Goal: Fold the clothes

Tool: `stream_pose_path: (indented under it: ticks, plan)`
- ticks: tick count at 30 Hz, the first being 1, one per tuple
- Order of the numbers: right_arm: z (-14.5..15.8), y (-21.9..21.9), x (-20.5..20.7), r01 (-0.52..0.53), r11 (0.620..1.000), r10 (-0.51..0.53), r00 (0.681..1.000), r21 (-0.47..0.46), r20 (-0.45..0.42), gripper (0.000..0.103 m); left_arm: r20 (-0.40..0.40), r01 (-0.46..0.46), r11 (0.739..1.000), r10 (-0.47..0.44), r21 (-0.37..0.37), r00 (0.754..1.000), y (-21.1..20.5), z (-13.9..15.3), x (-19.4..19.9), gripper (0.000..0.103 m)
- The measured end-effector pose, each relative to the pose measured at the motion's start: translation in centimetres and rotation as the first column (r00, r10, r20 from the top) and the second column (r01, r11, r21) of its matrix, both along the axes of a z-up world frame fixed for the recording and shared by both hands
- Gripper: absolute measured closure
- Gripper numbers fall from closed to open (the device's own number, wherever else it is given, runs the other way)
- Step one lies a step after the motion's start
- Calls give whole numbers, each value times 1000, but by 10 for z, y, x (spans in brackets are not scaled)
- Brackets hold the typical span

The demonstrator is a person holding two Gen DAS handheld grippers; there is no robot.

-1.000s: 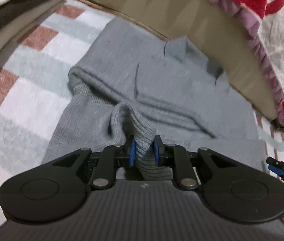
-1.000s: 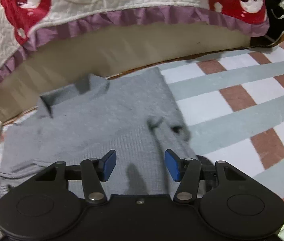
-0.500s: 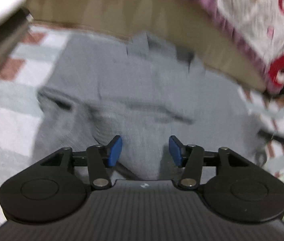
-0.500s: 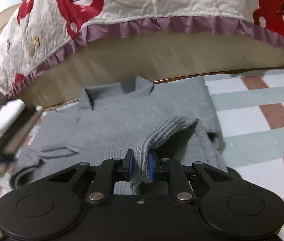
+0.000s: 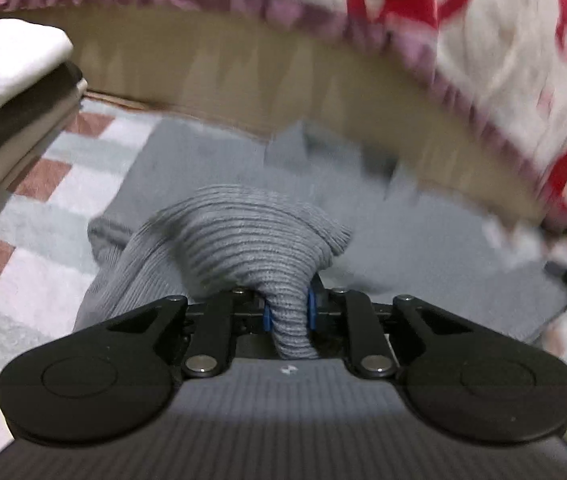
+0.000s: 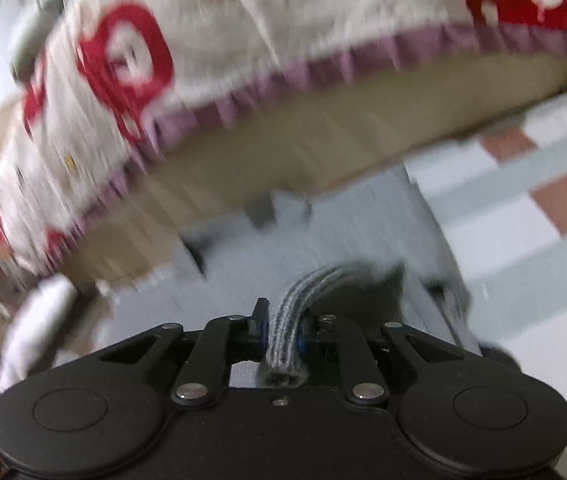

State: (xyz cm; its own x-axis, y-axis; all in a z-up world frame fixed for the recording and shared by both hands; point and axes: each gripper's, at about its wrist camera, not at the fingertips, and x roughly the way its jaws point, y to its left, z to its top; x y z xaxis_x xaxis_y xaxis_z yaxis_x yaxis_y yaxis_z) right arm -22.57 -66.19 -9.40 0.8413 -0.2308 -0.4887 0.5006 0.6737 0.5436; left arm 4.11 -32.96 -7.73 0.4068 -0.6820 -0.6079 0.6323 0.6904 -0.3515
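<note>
Just short of the sweater's collar (image 5: 307, 148), we've got both the left gripper (image 5: 288, 312) and right gripper (image 6: 281, 334) clamped tight on the grey sweater's (image 5: 243, 236) ribbed hem, its body stretching straight ahead toward the bed (image 6: 323, 136).

Left gripper (image 5: 288, 315): the jaws are being held nearly together, with a bunched fold of the grey sweater (image 5: 243, 236) being pinched between the blue pads (image 5: 266, 317). The linkage arms are being drawn inward toward the centre line. The gripper body is being kept low and angled forward and down.

Right gripper (image 6: 282, 334): the jaws are likewise being held close, with a ribbed edge of the same sweater being clamped between them and a short end being left sticking out behind the pads. The linkage arms are being drawn inward. The view is being blurred by motion, so the exact tilt cannot be told.
</note>
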Motion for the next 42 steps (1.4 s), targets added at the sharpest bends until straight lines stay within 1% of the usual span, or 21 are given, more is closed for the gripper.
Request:
stream_pose_path:
  ticks: [5, 8, 11, 13, 15, 16, 17, 18, 20, 21, 22, 24, 25, 27, 29, 31, 33, 34, 36, 39, 42]
  plan:
    - [30, 5, -13, 17, 999, -13, 995, -47, 100, 87, -63, -76, 986, 67, -146, 996, 19, 8, 3, 88]
    - [43, -5, -4, 35, 997, -29, 996, -66, 82, 88, -97, -111, 971, 92, -214, 991, 13, 14, 16, 88]
    - [56, -20, 9, 43, 994, -37, 998, -97, 54, 88, -115, -109, 971, 85, -214, 990, -8, 25, 47, 90]
    - [66, -44, 32, 27, 989, -22, 999, -144, 36, 88, -119, -109, 975, 87, -193, 989, -30, 29, 74, 89]
    - [69, -77, 58, 39, 988, -38, 999, -147, 9, 90, -110, -105, 981, 88, -160, 990, -58, 24, 106, 75]
    - [68, -92, 76, 75, 985, -81, 996, -155, -33, 89, -106, -102, 986, 88, -132, 990, -72, 19, 123, 66]
    - [64, -104, 94, 95, 982, -110, 990, -163, -84, 86, -99, -105, 990, 95, -99, 991, -82, 15, 134, 57]
    - [56, -118, 117, 92, 981, -121, 979, -172, -166, 76, -84, -116, 990, 110, -79, 990, -86, 13, 142, 57]
    - [40, -131, 145, 97, 973, -158, 944, -211, -291, 59, -43, -123, 988, 119, -99, 992, -76, 11, 148, 53]
    - [33, -134, 153, 96, 969, -169, 929, -227, -328, 60, -30, -128, 986, 125, -105, 992, -66, 10, 147, 43]
    - [28, -134, 153, 87, 971, -160, 929, -223, -334, 60, -24, -139, 985, 138, -97, 990, -55, 7, 145, 39]
    - [20, -130, 137, 98, 979, -148, 945, -179, -293, 52, -39, -140, 990, 139, -31, 990, -35, -4, 140, 38]
    - [14, -126, 125, 94, 985, -133, 950, -148, -283, 52, -58, -133, 991, 134, 8, 989, -24, -12, 137, 39]
    - [2, -117, 102, 70, 992, -98, 956, -109, -275, 52, -143, -131, 988, 142, 84, 980, -3, -29, 131, 40]
    - [-8, -102, 79, 31, 994, -60, 958, -106, -279, 52, -241, -133, 981, 165, 144, 956, 14, -44, 127, 40]
    - [-19, -88, 56, -8, 995, -22, 959, -104, -283, 52, -309, -156, 978, 192, 139, 931, 30, -50, 126, 40]
    - [-28, -73, 34, -4, 995, -27, 955, -102, -294, 52, -355, -173, 980, 198, 101, 914, 38, -53, 129, 39]
    - [-32, -68, 24, 10, 995, -41, 952, -101, -303, 52, -353, -175, 980, 196, 92, 915, 39, -52, 131, 38]
    - [-39, -58, 7, 37, 994, -69, 944, -103, -323, 52, -299, -169, 980, 194, 107, 934, 36, -51, 131, 38]
    - [-47, -51, -9, 58, 995, -84, 933, -86, -351, 52, -247, -112, 983, 146, 146, 958, 26, -53, 129, 38]
    - [-52, -44, -23, 83, 994, -102, 929, -67, -355, 52, -293, -99, 979, 149, 177, 944, 19, -62, 128, 38]
